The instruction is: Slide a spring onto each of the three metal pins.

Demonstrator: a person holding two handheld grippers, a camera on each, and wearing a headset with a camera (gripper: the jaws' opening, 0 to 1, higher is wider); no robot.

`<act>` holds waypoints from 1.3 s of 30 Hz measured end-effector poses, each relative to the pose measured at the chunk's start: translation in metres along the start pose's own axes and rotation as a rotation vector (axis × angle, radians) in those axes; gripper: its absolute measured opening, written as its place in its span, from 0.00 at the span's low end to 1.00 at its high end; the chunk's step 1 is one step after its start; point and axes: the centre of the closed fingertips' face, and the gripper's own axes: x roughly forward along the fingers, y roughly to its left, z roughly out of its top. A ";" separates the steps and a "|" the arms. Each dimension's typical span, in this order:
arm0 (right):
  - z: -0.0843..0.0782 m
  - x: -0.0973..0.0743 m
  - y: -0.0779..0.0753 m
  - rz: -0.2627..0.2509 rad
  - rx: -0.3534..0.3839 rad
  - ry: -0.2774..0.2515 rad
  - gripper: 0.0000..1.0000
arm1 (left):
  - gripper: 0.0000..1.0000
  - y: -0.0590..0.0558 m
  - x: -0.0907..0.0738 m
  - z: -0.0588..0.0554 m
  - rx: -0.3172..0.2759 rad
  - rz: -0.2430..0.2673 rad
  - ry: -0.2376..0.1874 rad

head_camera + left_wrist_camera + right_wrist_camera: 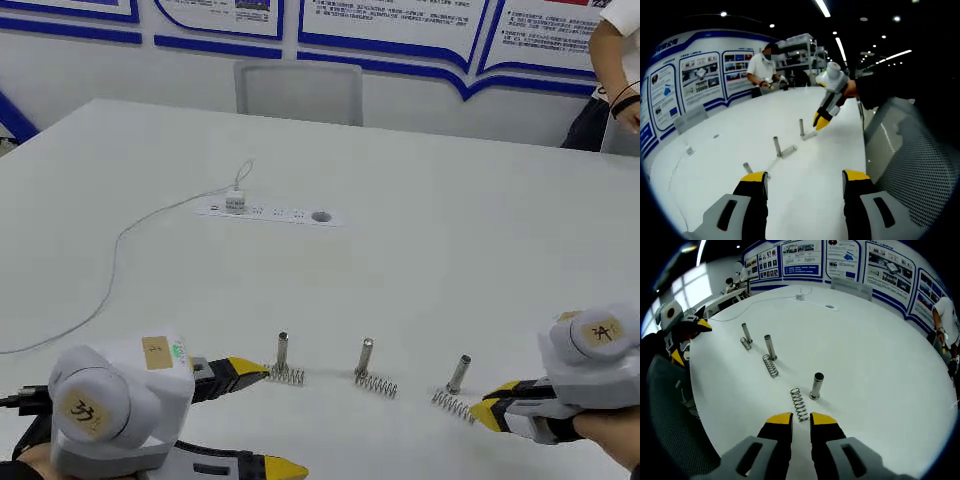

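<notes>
- The white table point(450, 250) holds three metal pins standing upright in a row across the lower part of the head view: the left pin point(283, 350), the middle pin point(366, 355) and the right pin point(460, 372).
- A spring lies flat on the table at the foot of each pin: the left spring point(288, 376), the middle spring point(377, 383) and the right spring point(452, 403). None is on a pin.
- The left gripper point(805, 176) is at the lower left of the head view. Its yellow-tipped fingers point(754, 177) are spread wide with only bare table between them, and one tip is close to the left spring.
- The right gripper point(801, 420) is at the lower right of the head view. Its fingers are nearly together, with a narrow gap, and the near end of the right spring sits at the mouth of that gap. Whether they touch it I cannot tell.
- Further up the head view, a power strip point(268, 212) lies flat, and its cable point(120, 250) curves off to the left edge.
- A chair point(298, 92) stands behind the table at the top.
</notes>
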 end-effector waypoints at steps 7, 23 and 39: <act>-0.004 0.012 0.002 0.023 -0.070 0.048 0.14 | 0.61 -0.003 0.001 -0.004 -0.002 -0.004 0.009; -0.011 0.021 0.003 0.080 -0.134 0.127 0.12 | 0.60 -0.005 -0.001 -0.008 -0.018 0.007 0.022; -0.005 0.006 0.013 0.102 -0.184 0.119 0.11 | 0.58 -0.008 0.013 -0.003 0.019 -0.045 0.038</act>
